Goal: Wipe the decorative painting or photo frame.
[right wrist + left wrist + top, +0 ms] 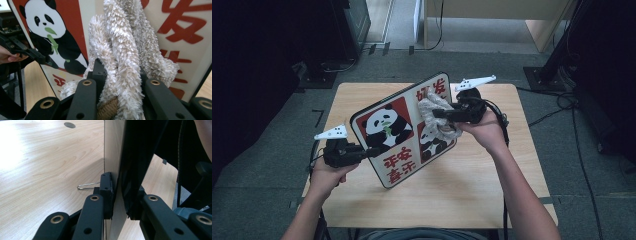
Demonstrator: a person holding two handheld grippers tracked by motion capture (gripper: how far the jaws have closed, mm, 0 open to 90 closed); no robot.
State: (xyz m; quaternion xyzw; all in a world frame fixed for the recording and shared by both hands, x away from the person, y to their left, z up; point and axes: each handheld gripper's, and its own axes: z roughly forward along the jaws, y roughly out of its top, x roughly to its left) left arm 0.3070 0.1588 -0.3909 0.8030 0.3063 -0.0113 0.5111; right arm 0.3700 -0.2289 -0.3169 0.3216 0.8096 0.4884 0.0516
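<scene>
Wood table (pixel 362 100); grey carpet (pixel 272 165)

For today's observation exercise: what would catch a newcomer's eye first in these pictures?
First, the panda board, red and white, held tilted above the wooden table at mid-frame. Next, the fluffy white cloth pressed against its face, clamped in the right hand-held gripper. The left hand-held gripper pinches the board's lower left edge.

The high view looks forward and down from above the person's side onto the whole bench (pixel 362 100). The left gripper view sits very near, looking along its jaws at the edge of the panda board (pixel 113 150). The right gripper view, also very near, faces the front of the board (pixel 180 22) and a fluffy cloth (pixel 120 50). All three views share this board.
</scene>
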